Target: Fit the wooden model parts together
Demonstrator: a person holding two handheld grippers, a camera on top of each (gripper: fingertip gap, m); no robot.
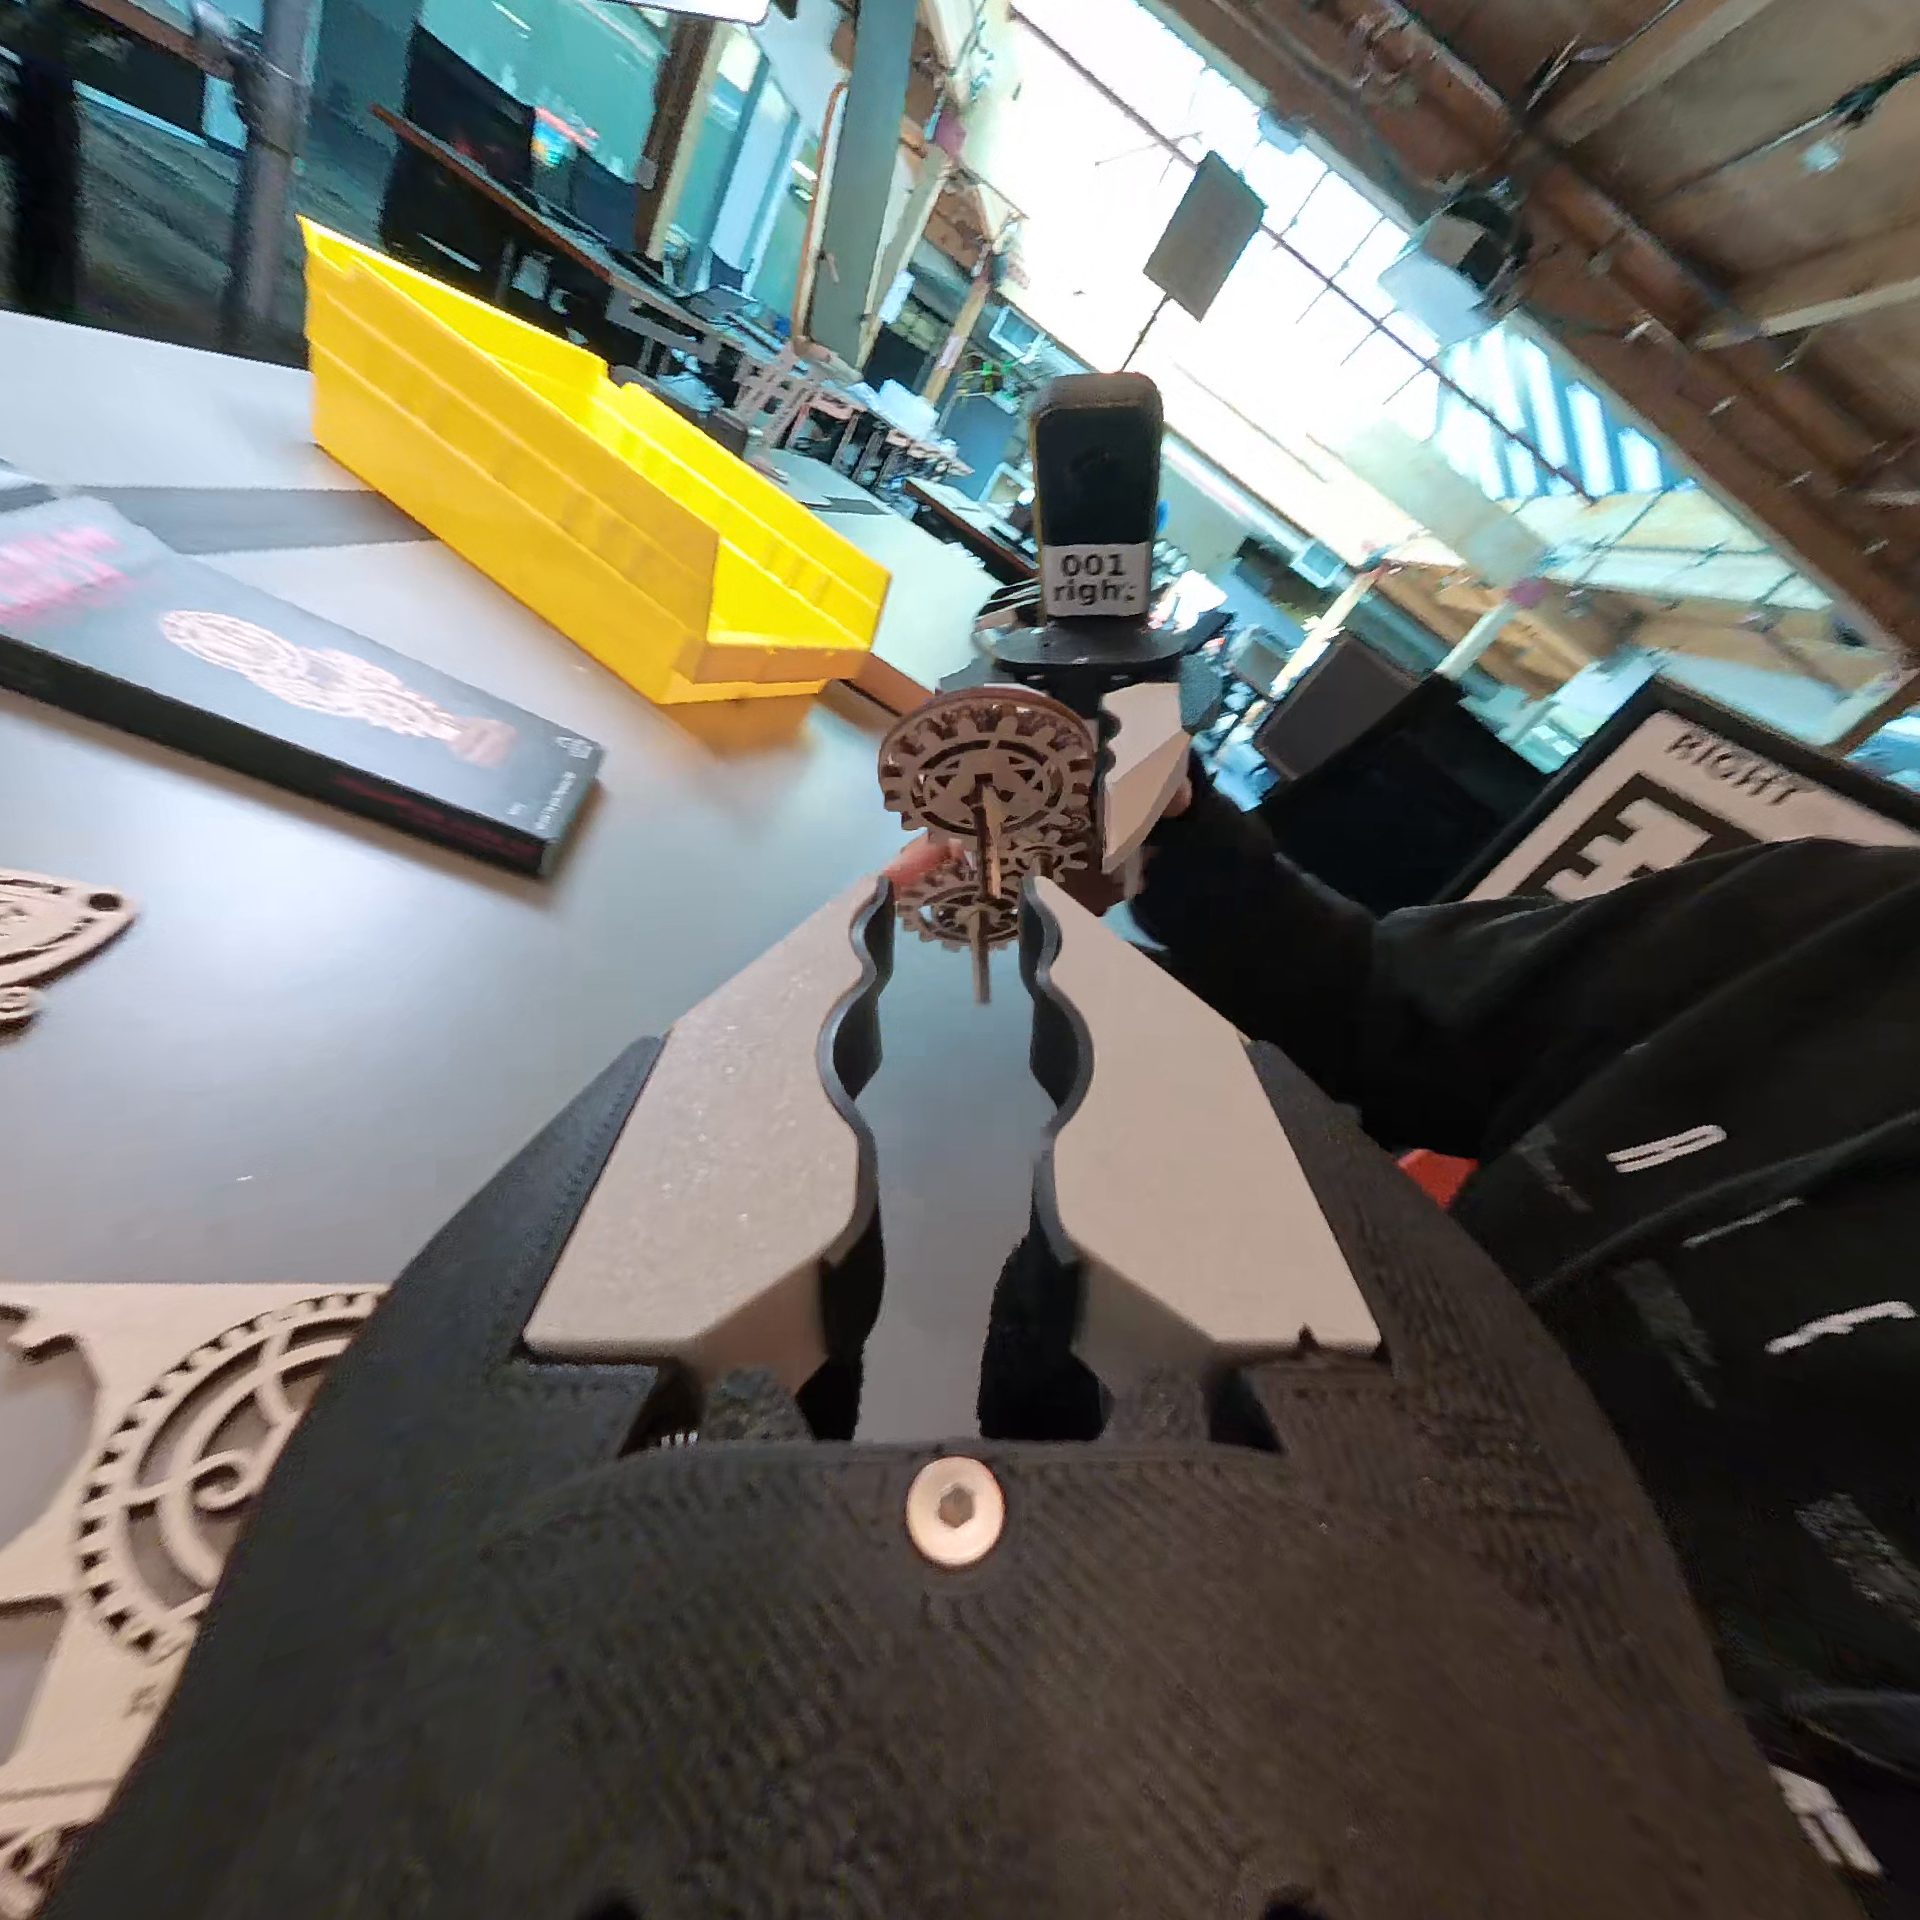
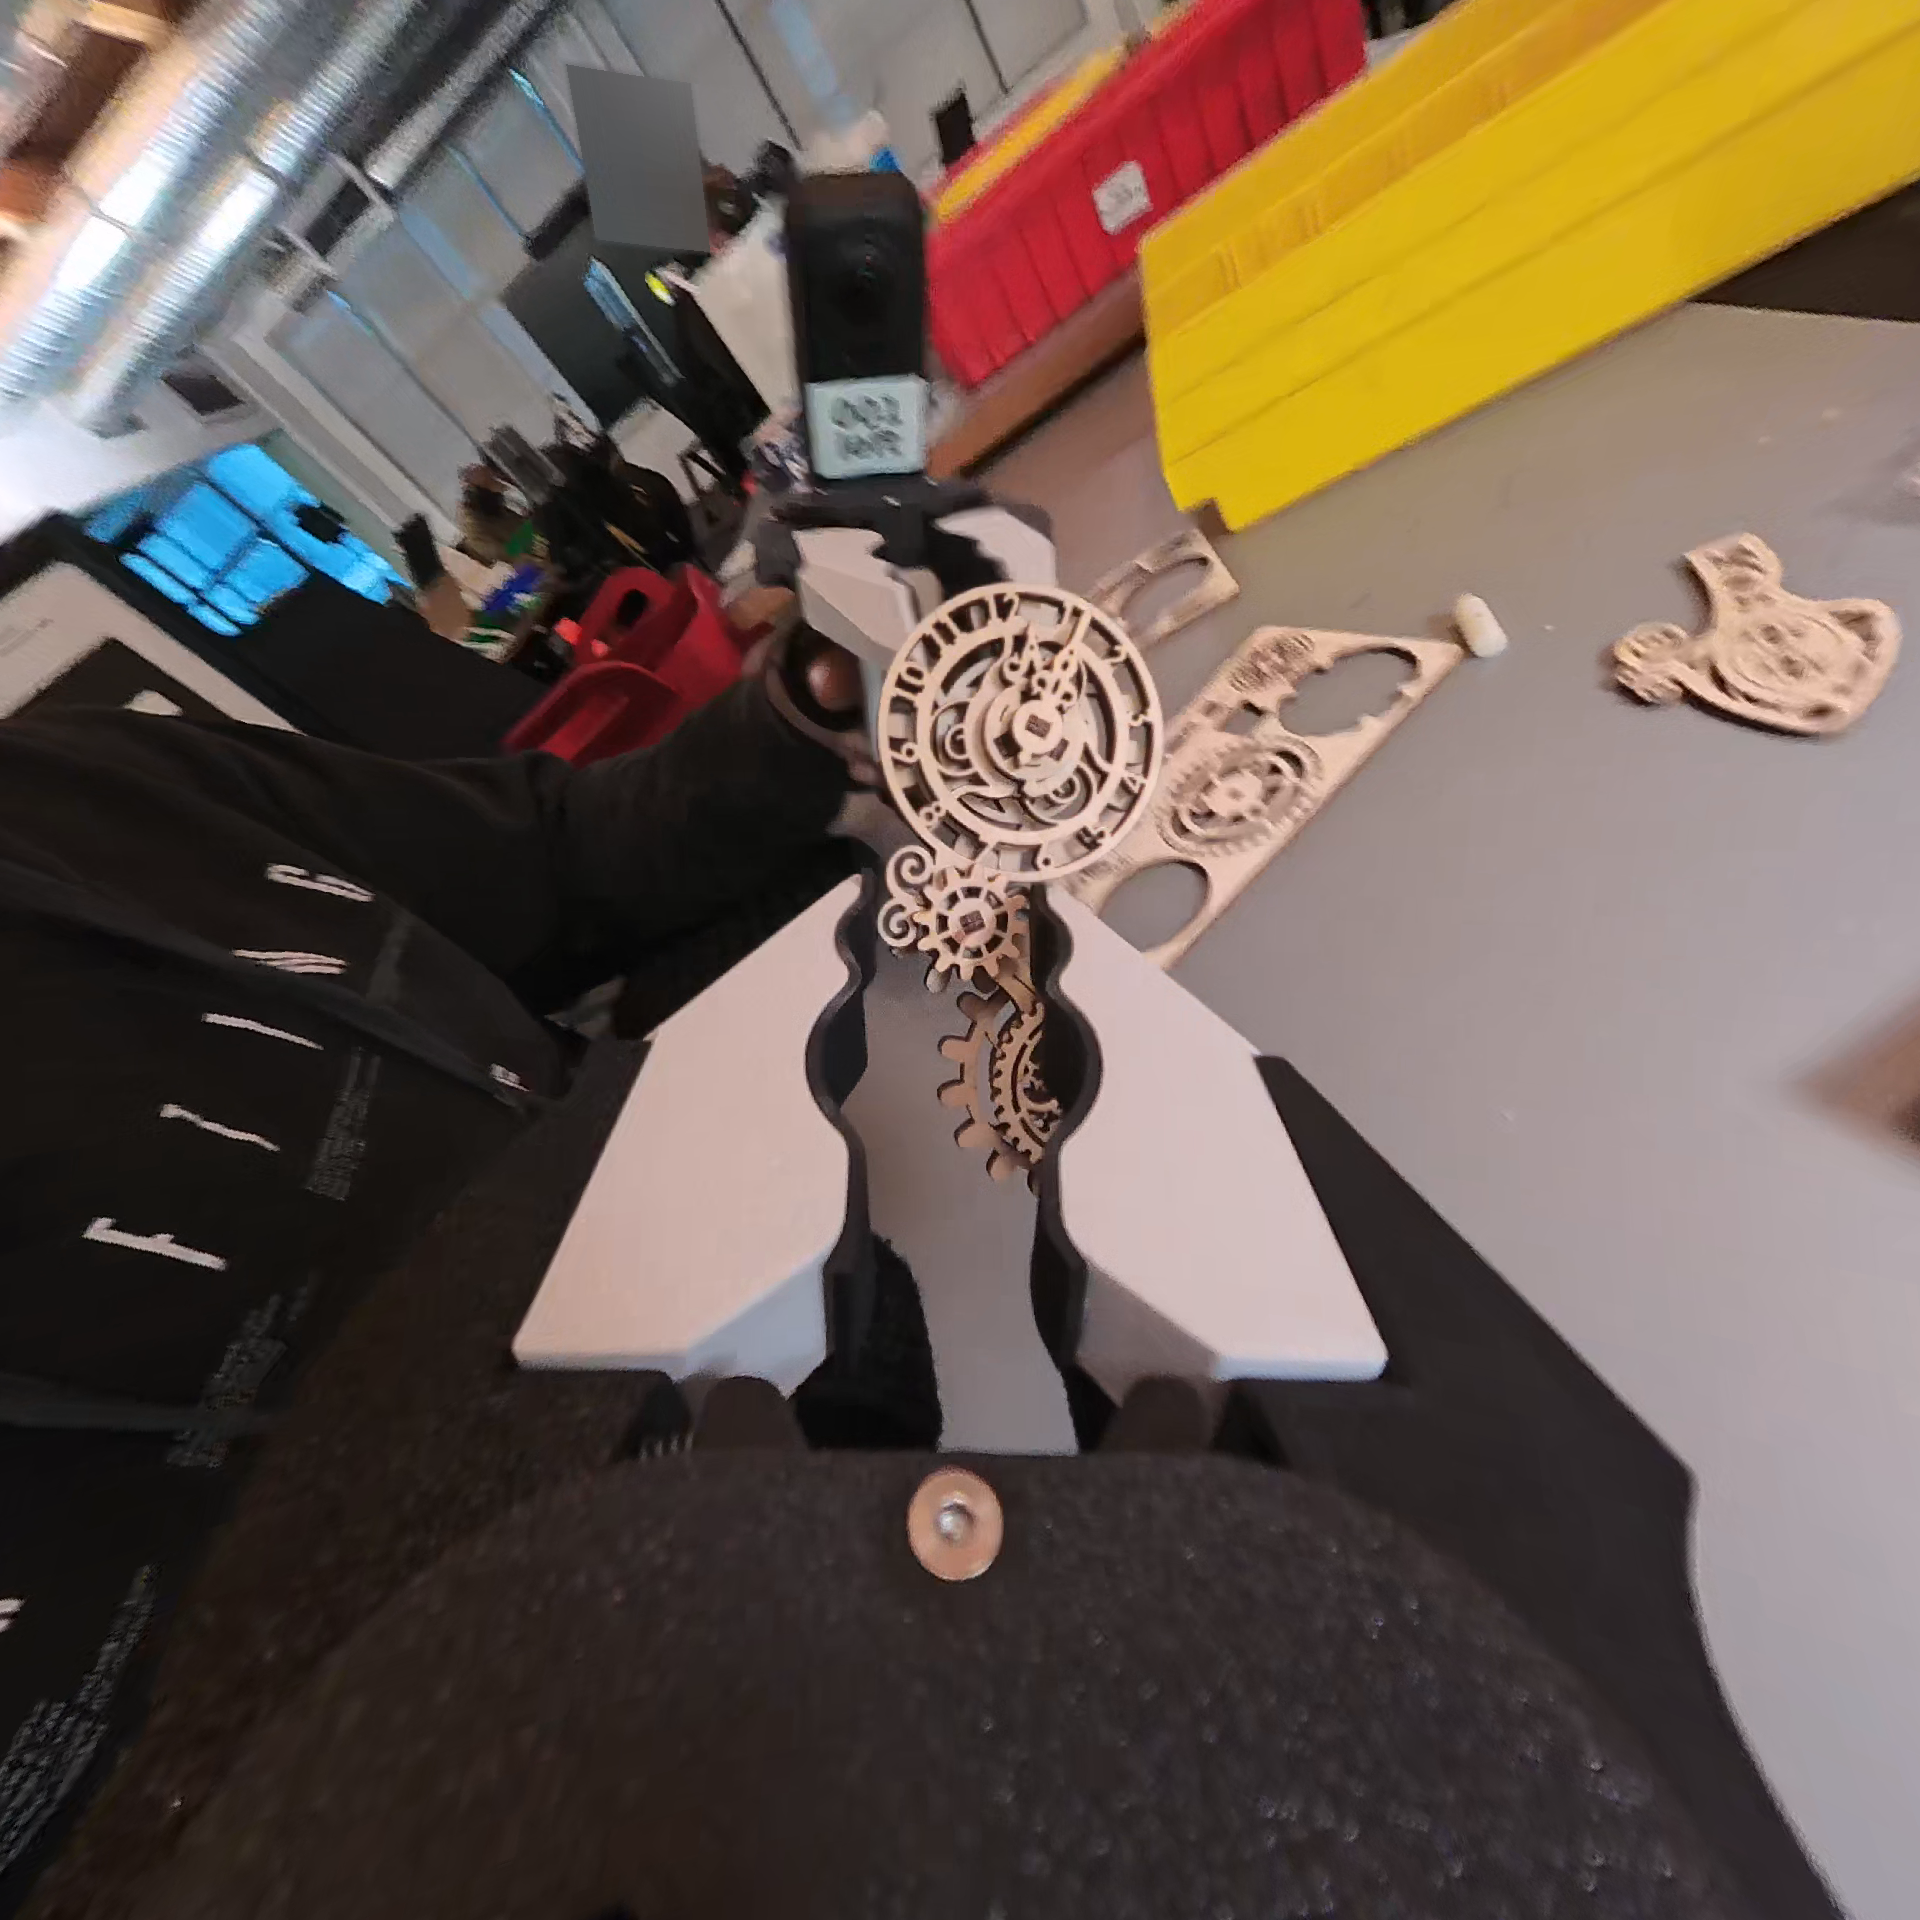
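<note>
A yellow plastic bin (image 1: 582,468) sits on the grey counter (image 1: 312,1039), workshop benches behind it. Near the bin, the right gripper (image 2: 951,935) clamps the pale wooden clock-and-gear model (image 2: 1018,717); the left gripper (image 1: 956,914) is spread apart.

Place: I see a workshop or lab hall.
Evidence: yellow parts bins (image 1: 582,457), rows of workbenches (image 1: 665,301), exposed ceiling ducts (image 2: 156,187), big windows (image 1: 1299,270).

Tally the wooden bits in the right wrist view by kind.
Clock model: 1
Cut-out sheets: 2
Loose piece: 1
Total: 4
Blurred brown patch at the right edge is not counted.
</note>
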